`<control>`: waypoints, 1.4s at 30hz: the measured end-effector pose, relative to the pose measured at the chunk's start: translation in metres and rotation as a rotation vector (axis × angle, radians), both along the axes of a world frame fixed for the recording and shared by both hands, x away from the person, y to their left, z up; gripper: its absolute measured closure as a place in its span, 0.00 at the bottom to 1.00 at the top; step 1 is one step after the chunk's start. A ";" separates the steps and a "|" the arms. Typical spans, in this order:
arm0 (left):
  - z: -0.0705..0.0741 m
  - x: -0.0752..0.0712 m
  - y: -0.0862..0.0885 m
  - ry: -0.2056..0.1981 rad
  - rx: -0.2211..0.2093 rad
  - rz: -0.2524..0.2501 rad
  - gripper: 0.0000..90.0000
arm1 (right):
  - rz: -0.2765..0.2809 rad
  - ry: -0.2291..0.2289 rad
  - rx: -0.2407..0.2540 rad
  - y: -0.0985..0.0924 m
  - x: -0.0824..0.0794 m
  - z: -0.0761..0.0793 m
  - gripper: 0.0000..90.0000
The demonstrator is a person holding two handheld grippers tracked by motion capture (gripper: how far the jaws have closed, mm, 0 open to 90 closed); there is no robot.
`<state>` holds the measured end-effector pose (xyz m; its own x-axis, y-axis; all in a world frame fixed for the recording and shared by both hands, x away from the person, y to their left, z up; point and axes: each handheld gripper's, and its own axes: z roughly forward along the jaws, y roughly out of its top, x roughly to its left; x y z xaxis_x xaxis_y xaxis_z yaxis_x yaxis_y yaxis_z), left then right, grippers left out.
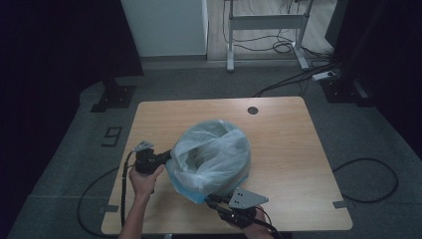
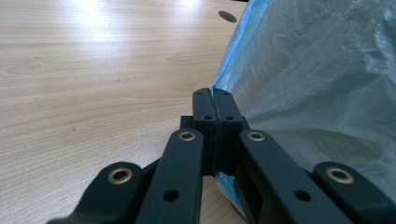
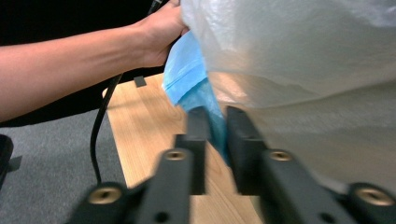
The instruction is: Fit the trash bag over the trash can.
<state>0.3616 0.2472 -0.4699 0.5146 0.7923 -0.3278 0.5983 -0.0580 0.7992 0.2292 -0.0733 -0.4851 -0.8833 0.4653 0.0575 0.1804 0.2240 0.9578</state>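
High view: my left gripper (image 1: pixel 166 157) pinches the bag (image 1: pixel 214 149) hem; right gripper (image 1: pixel 211 199) nips its blue edge; next, I'd pull apart gently.

The big plastic bag (image 1: pixel 211 154) hides whatever stands inside it. In the right gripper view the right gripper (image 3: pixel 217 122) looks blurry, so I cannot tell if it squeezes the blue edge (image 3: pixel 189 79). The person's right hand (image 1: pixel 259 230) is cut off at the bottom of the high view.

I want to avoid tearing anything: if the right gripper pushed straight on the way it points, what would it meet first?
Probably the bag: the right gripper has its jaws around the bag's blue hem, with the plastic bulging just beyond them.
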 end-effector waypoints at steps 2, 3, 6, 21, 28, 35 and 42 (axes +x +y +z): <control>0.000 0.000 0.000 0.000 0.000 0.000 0.99 | 0.013 0.001 0.003 0.000 0.000 0.000 0.99; 0.000 0.000 0.000 -0.001 0.000 0.000 0.99 | 0.016 0.004 0.004 -0.001 0.000 0.000 0.99; 0.000 0.000 0.000 -0.001 0.001 0.000 0.99 | 0.024 0.016 0.016 -0.005 0.000 -0.002 0.99; -0.001 0.001 -0.002 0.016 0.009 -0.005 0.99 | -0.014 0.155 -0.036 -0.031 0.006 -0.028 0.99; -0.002 0.001 -0.003 0.020 0.009 -0.006 0.99 | -0.025 0.186 -0.062 -0.034 0.008 -0.034 0.99; -0.001 0.001 -0.002 0.018 0.010 -0.005 0.99 | -0.019 0.201 -0.069 -0.033 0.009 -0.039 0.99; -0.001 0.000 -0.002 0.015 0.009 -0.002 0.99 | -0.029 0.177 -0.027 -0.034 0.007 -0.035 0.93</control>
